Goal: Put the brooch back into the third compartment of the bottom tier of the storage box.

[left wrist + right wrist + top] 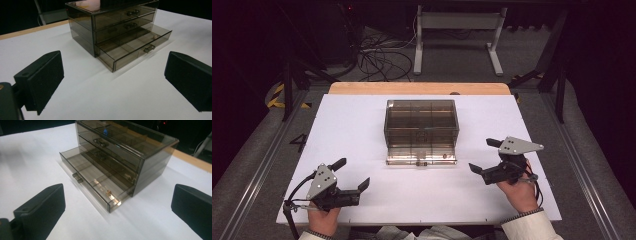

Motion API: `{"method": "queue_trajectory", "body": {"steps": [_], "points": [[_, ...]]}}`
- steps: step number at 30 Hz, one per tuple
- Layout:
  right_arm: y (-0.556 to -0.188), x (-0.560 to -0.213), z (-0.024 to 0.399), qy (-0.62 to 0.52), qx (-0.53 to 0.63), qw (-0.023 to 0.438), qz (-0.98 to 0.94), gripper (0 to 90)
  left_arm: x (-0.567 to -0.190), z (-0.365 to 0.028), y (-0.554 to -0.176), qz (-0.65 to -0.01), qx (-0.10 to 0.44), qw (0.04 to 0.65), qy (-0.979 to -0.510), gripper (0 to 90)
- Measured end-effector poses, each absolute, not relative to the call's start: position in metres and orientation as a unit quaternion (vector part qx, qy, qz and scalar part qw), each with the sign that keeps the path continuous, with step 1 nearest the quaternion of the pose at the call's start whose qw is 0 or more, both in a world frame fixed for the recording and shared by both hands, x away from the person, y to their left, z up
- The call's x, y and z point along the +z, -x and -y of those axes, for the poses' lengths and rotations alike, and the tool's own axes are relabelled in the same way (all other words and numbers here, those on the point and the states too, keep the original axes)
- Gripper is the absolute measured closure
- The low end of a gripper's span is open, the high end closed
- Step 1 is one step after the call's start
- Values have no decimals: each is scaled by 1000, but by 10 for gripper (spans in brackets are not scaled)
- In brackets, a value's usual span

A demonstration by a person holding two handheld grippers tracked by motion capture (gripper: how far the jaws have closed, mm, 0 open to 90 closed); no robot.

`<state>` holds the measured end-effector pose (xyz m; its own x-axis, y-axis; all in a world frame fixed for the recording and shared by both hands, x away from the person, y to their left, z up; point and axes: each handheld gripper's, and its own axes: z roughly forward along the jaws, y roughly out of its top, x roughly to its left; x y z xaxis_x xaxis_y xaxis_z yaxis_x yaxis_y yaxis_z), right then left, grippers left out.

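A smoky see-through box of three drawers (421, 125) stands mid-table on the white board (352, 125). Its bottom drawer (421, 161) is pulled out toward me; a small gold item (108, 192) lies in that drawer's right end, also seen as the gold item (153, 36). A small blue thing (105, 131) sits in the top drawer. My left gripper (353, 173) is open and empty at the near left, well short of the box. My right gripper (483, 155) is open and empty, just right of the drawer front. The drawer handle (149, 48) faces me.
The board lies on a wooden table whose far edge (419, 88) shows behind the box. Beyond it on the floor are a white metal frame (457, 30) and loose cables (379, 55). Bare board lies on both sides of the box.
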<state>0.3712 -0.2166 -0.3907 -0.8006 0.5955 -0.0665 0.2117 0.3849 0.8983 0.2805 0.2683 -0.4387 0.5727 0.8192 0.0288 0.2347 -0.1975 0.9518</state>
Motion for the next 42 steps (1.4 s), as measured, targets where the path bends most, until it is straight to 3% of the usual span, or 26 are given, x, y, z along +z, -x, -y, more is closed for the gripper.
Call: {"method": "queue_trajectory", "body": {"steps": [21, 42], "points": [[-371, -436, 247, -272, 477, 189, -814, 0, -439, -269, -281, -365, 284, 514, -722, 33], [-373, -461, 251, -310, 486, 127, -807, 0, -442, -268, -285, -366, 272, 506, -732, 33]]}}
